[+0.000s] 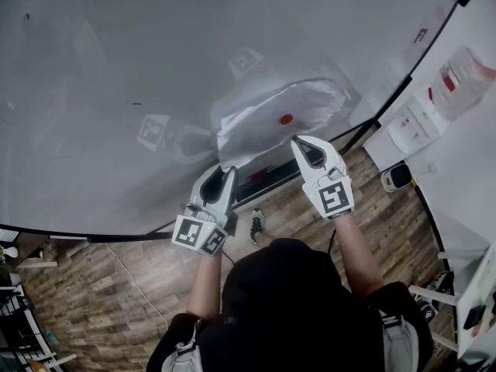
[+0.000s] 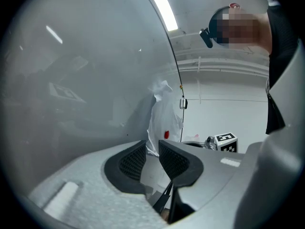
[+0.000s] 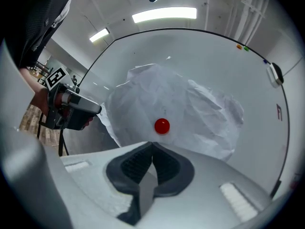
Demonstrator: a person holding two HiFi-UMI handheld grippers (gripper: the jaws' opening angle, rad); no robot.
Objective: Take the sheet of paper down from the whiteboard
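Observation:
A crumpled white sheet of paper [image 1: 260,122] hangs on the whiteboard [image 1: 116,68], pinned by a red magnet [image 1: 286,119]. My left gripper [image 1: 229,170] is at the sheet's lower left corner. In the left gripper view its jaws [image 2: 152,149] stand a narrow gap apart, with the paper's [image 2: 164,116] bottom edge reaching in between them. My right gripper [image 1: 297,141] is at the sheet's lower edge. Its jaws [image 3: 152,144] are shut just below the magnet [image 3: 162,126]; no paper [image 3: 200,109] shows between the pads, and the edge is hidden behind them.
The whiteboard's dark bottom rail [image 1: 263,183] runs just under both grippers. Wooden floor [image 1: 116,285] lies below, with a thin cable across it. White furniture [image 1: 407,130] stands at the right, past the board's edge.

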